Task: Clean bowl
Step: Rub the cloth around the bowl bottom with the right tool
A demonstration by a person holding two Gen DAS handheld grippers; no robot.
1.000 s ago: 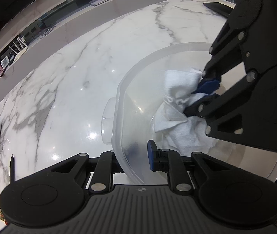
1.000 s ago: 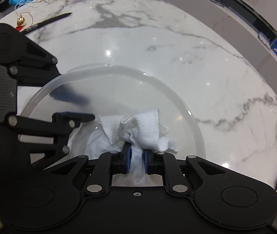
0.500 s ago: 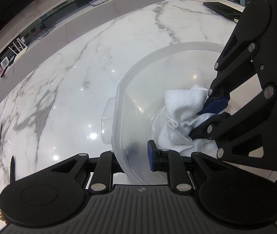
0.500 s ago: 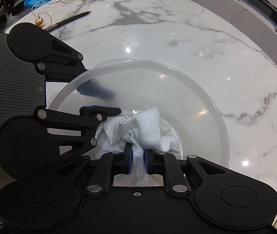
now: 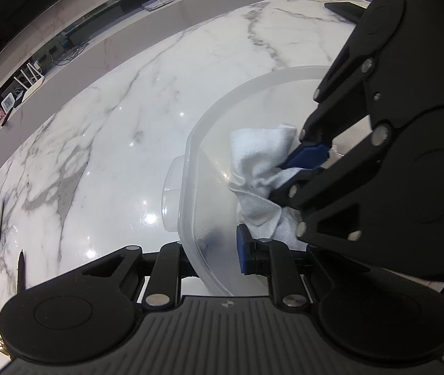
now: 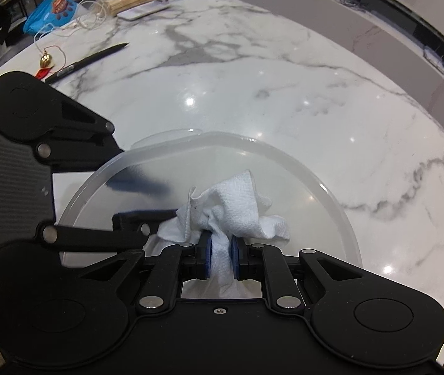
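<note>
A clear plastic bowl stands on the white marble table. My left gripper is shut on the bowl's near wall, one blue pad inside and the other finger outside. A crumpled white cloth lies inside the bowl, and my right gripper is shut on it, pressing it toward the left inner wall. In the right wrist view the cloth bulges out ahead of the right gripper over the bowl. The left gripper clamps the rim at the left.
At the table's far left lie a black pen, a gold charm, white cables, a blue bag and a white stand. A dark phone rests at the far right edge. A grey ledge runs behind the table.
The right gripper dragged the cloth down toward the bowl's bottom, then back up toward the left wall. The left gripper and the bowl have stayed still.
</note>
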